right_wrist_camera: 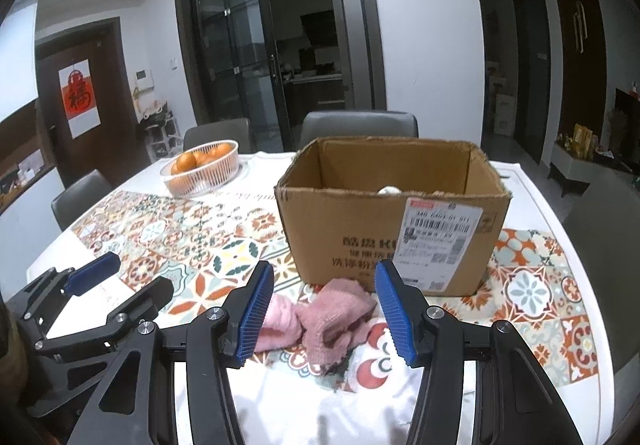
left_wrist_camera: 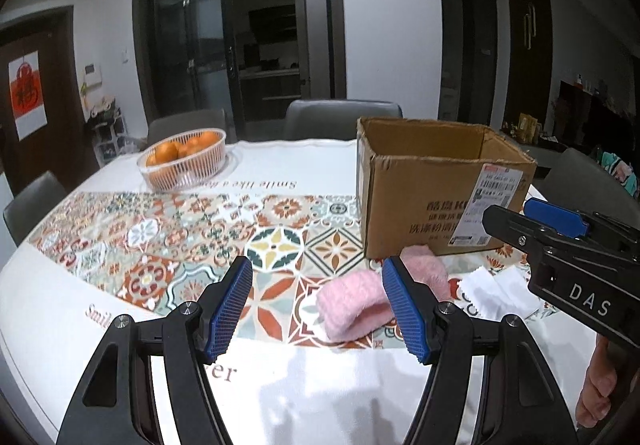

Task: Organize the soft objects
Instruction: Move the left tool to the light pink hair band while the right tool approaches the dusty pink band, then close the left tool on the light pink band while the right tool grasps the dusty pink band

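A light pink fuzzy cloth [left_wrist_camera: 354, 305] lies folded on the patterned tablecloth [left_wrist_camera: 180, 233], with a second, darker pink cloth [left_wrist_camera: 424, 269] behind it. In the right wrist view the light pink cloth [right_wrist_camera: 280, 325] and the crumpled darker pink cloth [right_wrist_camera: 336, 315] lie in front of an open cardboard box [right_wrist_camera: 360, 229]. The box [left_wrist_camera: 420, 201] holds something white [right_wrist_camera: 389, 190]. My left gripper [left_wrist_camera: 318, 309] is open above the table, the light cloth near its right finger. My right gripper [right_wrist_camera: 326, 315] is open, hovering over the darker cloth.
A white basket of oranges [left_wrist_camera: 184, 159] stands at the far left of the table. A white wipe [left_wrist_camera: 496, 289] lies right of the cloths. Grey chairs [left_wrist_camera: 340, 117] surround the table. The right gripper's body [left_wrist_camera: 568, 257] sits right of the left one.
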The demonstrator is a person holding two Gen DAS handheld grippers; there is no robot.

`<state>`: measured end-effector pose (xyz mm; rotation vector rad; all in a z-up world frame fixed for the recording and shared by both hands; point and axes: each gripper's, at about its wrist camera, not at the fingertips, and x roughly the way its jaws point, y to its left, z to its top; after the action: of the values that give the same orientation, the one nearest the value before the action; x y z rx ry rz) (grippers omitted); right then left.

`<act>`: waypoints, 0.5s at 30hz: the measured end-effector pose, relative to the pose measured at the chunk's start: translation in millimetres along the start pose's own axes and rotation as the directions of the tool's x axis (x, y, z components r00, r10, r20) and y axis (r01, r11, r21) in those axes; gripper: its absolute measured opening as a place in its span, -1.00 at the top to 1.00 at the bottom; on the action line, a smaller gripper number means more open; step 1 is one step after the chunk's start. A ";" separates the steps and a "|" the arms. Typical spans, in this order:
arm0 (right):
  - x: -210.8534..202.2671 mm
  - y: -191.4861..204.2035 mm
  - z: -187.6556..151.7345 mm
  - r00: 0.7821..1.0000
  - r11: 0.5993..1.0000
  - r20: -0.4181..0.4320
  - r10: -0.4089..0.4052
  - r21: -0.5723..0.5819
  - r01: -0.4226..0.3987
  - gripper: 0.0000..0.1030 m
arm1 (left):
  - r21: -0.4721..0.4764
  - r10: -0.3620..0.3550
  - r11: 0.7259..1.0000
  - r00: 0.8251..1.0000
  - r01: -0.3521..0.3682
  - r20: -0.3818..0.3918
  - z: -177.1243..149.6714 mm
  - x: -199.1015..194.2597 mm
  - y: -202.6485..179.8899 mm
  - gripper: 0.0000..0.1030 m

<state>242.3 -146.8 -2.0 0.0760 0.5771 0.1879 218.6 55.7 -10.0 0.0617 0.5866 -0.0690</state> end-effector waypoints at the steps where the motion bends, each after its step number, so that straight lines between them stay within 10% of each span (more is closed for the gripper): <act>1: 1.9 0.2 -1.5 1.000 1.000 -0.004 0.000 -0.001 0.000 -0.06 | -0.007 -0.001 1.000 1.000 0.001 -0.007 -2.0 2.2 0.0 -0.30; 15: 47.0 -6.1 -16.7 0.996 1.000 -0.090 0.001 0.024 0.001 -0.06 | -0.097 -0.037 0.995 0.994 0.027 -0.102 -14.8 46.4 6.7 -0.30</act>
<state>272.6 -143.2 -41.9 0.0911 0.6691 0.1855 249.5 61.3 -47.7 -0.0369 0.6943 -0.0691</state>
